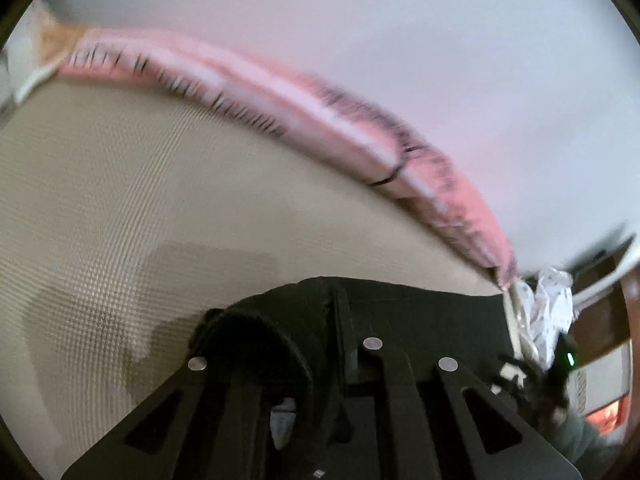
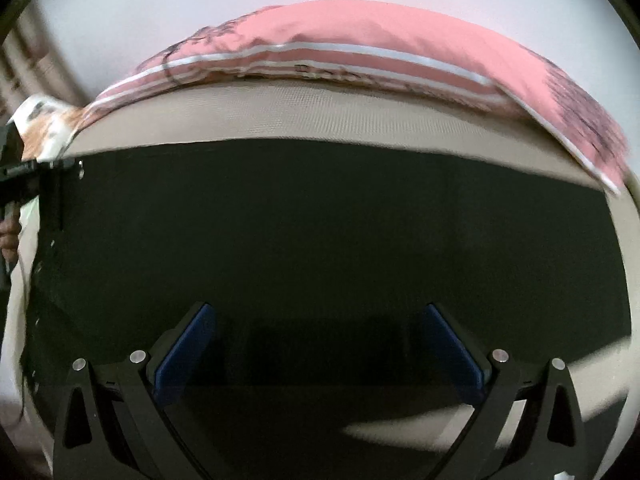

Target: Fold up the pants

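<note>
The pants (image 2: 320,232), a dark, nearly black garment, lie spread flat on a beige textured mattress (image 2: 304,116) and fill the centre of the right wrist view from about 9 o'clock to 3 o'clock. The right gripper (image 2: 320,344) hovers over the near part of the fabric with its blue-padded fingers (image 2: 188,344) spread wide apart and nothing between them; this stance suits either a release or an approach to a new hold, and the frames do not settle which. In the left wrist view the left gripper (image 1: 320,360) sits at 6 o'clock with its fingers drawn close together; a bunched fold of the dark cloth (image 1: 256,344) rises at and around the tips, so the fingers appear to pinch the pants, probably at an edge or corner, to keep that end anchored or lifted for a fold. The actual contact line is dark and partly hidden. A pink pillow (image 2: 360,36) with white stripes lies along the far edge of the mattress at 12 o'clock, well apart from the pants, so it does not obstruct the working area. A crumpled white cloth (image 1: 548,312) lies off the mattress corner at 4 o'clock in the left view. Judged from the flat, broad spread, the folding is at an early or middle stage, and the next move likely requires both ends gripped evenly.
</note>
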Action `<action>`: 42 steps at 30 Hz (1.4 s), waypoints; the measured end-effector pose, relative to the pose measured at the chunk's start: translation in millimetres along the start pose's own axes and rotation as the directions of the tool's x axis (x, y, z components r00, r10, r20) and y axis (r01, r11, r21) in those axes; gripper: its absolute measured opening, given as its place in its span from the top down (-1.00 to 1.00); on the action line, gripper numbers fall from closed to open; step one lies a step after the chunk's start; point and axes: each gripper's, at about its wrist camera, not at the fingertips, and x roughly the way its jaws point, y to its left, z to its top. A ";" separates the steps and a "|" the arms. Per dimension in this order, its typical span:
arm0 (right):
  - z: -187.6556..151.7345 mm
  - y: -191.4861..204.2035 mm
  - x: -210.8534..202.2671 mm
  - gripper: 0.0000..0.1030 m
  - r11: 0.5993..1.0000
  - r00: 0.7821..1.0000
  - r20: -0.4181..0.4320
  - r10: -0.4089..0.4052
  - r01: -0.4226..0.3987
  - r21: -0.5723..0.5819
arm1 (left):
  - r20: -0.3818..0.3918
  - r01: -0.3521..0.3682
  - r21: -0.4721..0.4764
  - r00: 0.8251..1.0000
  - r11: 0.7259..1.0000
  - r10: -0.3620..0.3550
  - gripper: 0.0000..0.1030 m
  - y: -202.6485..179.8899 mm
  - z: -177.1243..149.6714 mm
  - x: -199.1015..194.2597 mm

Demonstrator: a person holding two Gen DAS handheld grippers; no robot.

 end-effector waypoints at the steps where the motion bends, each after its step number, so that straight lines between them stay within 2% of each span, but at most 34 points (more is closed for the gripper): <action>1: 7.1 -3.0 0.4 -1.00 1.000 1.000 -0.002 0.011 -0.012 -0.021 | 0.012 0.010 0.021 1.000 1.000 -0.010 0.82 -6.6 -1.7 -8.6; 5: 56.9 -8.1 9.3 -1.00 0.979 0.998 -0.014 0.068 -0.070 -0.192 | 0.053 0.050 0.114 0.997 0.992 -0.056 0.82 -38.0 -12.6 -42.6; 8: 93.7 2.2 25.2 -1.00 0.924 0.988 -0.081 0.131 -0.152 -0.351 | 0.079 0.051 0.147 0.995 0.988 -0.063 0.82 -57.9 -21.8 -57.7; 12: 120.1 20.6 49.8 -0.98 0.827 0.957 -0.212 0.199 -0.280 -0.487 | 0.091 0.022 0.160 0.995 0.987 -0.037 0.82 -68.3 -27.2 -67.1; 14: 124.7 27.9 63.2 -0.82 0.769 0.928 -0.294 0.228 -0.357 -0.531 | 0.091 0.010 0.154 0.996 0.988 -0.024 0.82 -68.8 -29.0 -69.0; 15: 125.5 28.8 67.8 -0.64 0.752 0.917 -0.322 0.234 -0.381 -0.538 | 0.094 -0.001 0.151 0.996 0.989 -0.014 0.82 -69.2 -29.4 -70.1; 18: 121.8 23.8 78.3 -0.42 0.720 0.899 -0.370 0.235 -0.417 -0.556 | 0.090 -0.014 0.143 0.996 0.990 0.001 0.82 -64.7 -28.8 -73.8; 20: 118.0 16.5 82.7 -0.22 0.712 0.891 -0.388 0.236 -0.430 -0.555 | 0.087 -0.029 0.146 0.996 0.989 0.016 0.82 -63.7 -26.3 -71.7; 22: 118.3 8.8 85.8 0.12 0.712 0.887 -0.393 0.241 -0.437 -0.550 | 0.089 -0.035 0.143 0.996 0.989 0.022 0.82 -62.7 -26.4 -72.8; 24: 118.4 1.7 84.1 0.26 0.711 0.886 -0.385 0.259 -0.445 -0.545 | 0.094 -0.043 0.142 0.995 0.989 0.029 0.82 -62.9 -26.1 -73.3; 26: 117.9 0.3 84.3 0.47 0.728 0.900 -0.359 0.249 -0.418 -0.543 | 0.100 -0.044 0.141 0.995 0.989 0.030 0.82 -63.2 -25.9 -73.4; 28: 113.2 1.1 78.5 0.77 0.736 0.914 -0.328 0.238 -0.390 -0.553 | 0.096 -0.050 0.145 0.995 0.988 0.036 0.82 -64.8 -27.8 -72.0; 30: 105.6 3.9 66.8 0.82 0.743 0.938 -0.271 0.214 -0.336 -0.579 | 0.091 -0.057 0.153 0.995 0.987 0.043 0.82 -63.7 -28.0 -69.5; 33: 93.4 6.3 39.3 0.86 0.774 0.965 -0.177 0.196 -0.263 -0.576 | 0.090 -0.068 0.153 0.994 0.986 0.055 0.82 -58.4 -25.5 -68.7; 37: 75.2 2.4 -5.2 0.86 0.831 0.983 -0.071 0.167 -0.179 -0.527 | 0.082 -0.071 0.176 0.995 0.982 0.057 0.82 -56.4 -26.6 -73.6; 42: 39.7 10.5 -57.3 0.86 0.863 0.995 0.014 0.103 -0.082 -0.499 | 0.053 -0.056 0.240 0.998 0.969 0.045 0.82 -61.0 -35.3 -86.5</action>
